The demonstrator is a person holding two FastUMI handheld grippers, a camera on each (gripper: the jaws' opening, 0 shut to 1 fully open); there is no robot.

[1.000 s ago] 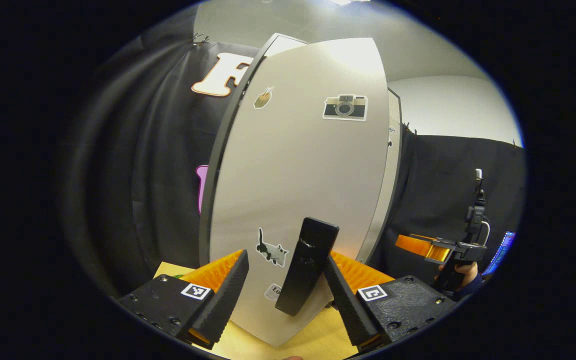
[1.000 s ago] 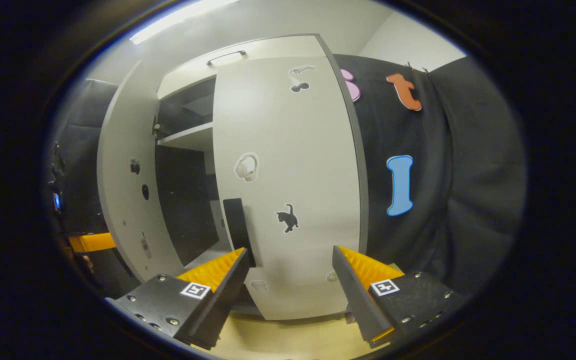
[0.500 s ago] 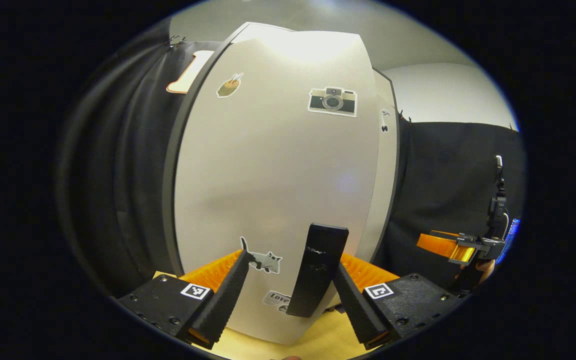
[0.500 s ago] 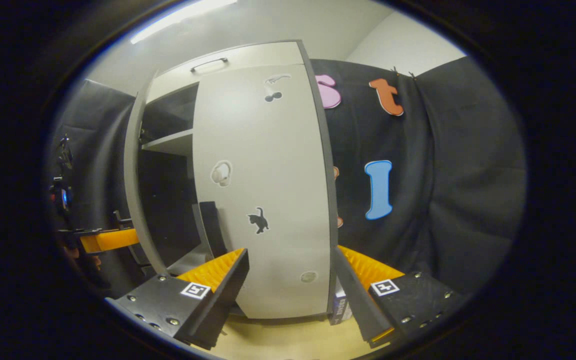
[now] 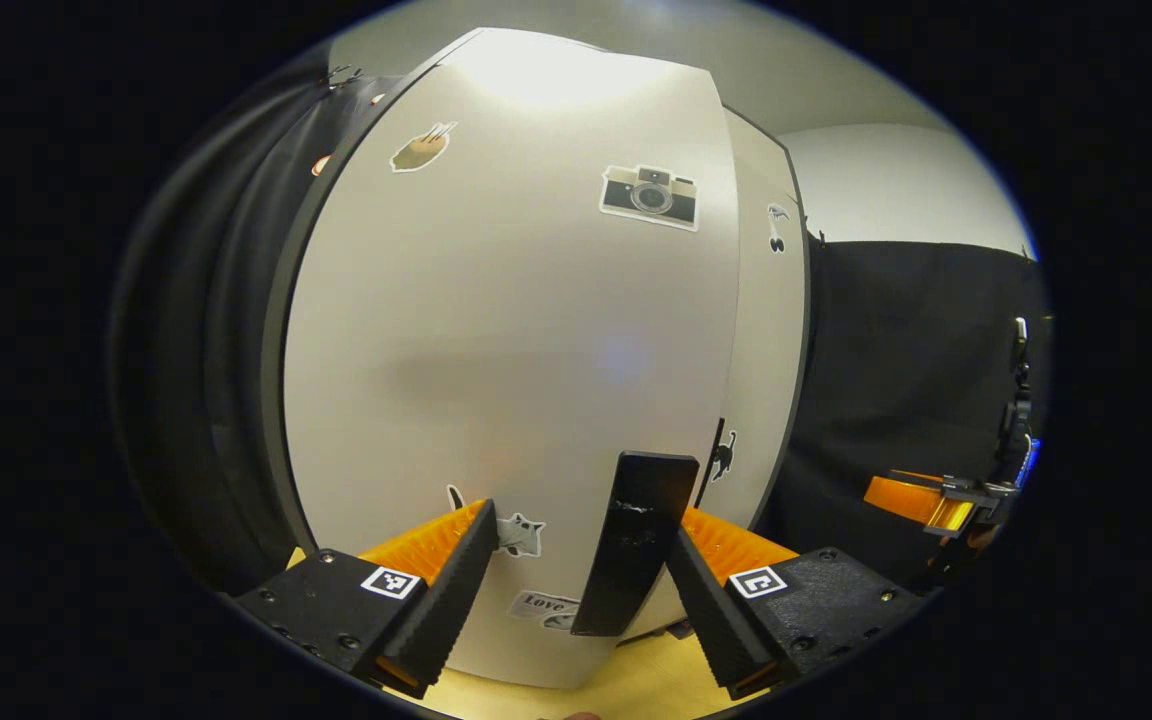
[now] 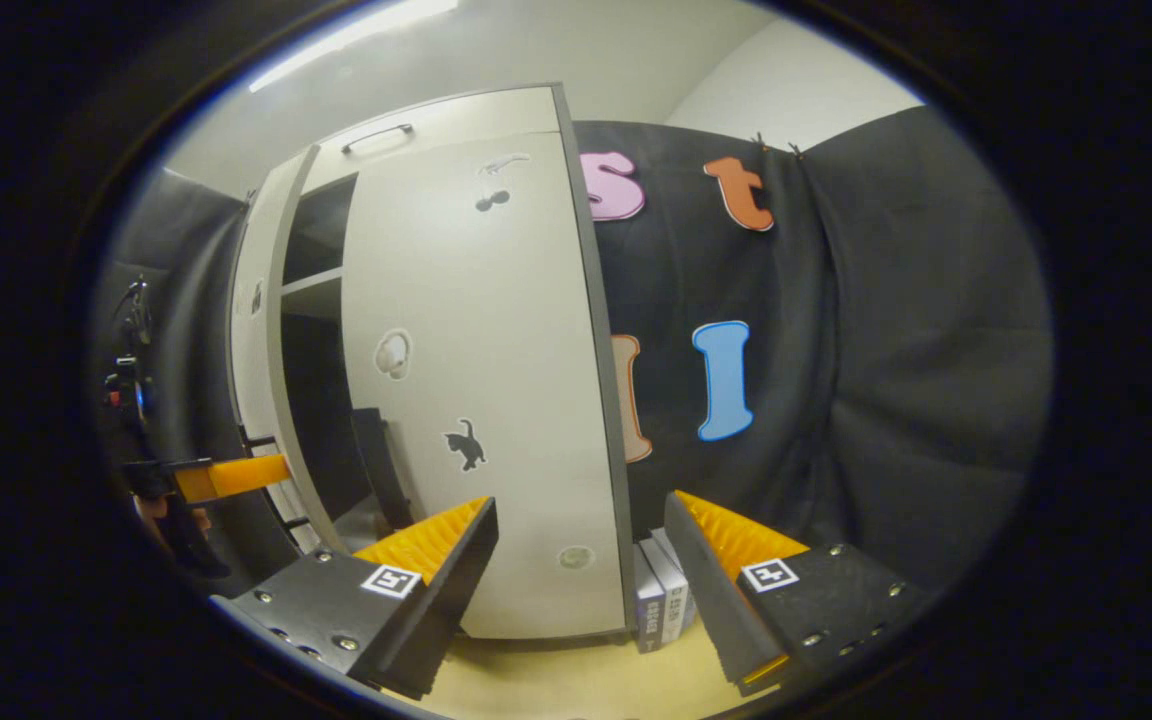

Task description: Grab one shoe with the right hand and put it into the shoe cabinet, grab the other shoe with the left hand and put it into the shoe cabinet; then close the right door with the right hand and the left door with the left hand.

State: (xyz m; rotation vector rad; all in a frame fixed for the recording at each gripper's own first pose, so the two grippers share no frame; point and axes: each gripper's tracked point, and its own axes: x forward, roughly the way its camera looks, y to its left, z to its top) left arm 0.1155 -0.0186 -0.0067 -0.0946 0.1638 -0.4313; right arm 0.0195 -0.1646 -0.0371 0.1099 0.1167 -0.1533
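- Jaws of the left gripper (image 5: 576, 560) stand released, straddling the black door handle (image 5: 634, 540) of the left door (image 5: 496, 340); the handle's long axis runs upright, nearer the right-hand finger, contact not certain.
- Left door lies directly ahead of these jaws, almost shut against the shoe cabinet (image 6: 456, 115); the right gripper view shows a dark gap remaining beside the right door (image 6: 481, 380).
- Jaws of the right gripper (image 6: 576, 560) are released, gripping nothing, standing off from the closed right door.
- Shoes are hidden, judged to be inside.
- Compared with one second ago, the left door has swung further shut and the gap narrowed.
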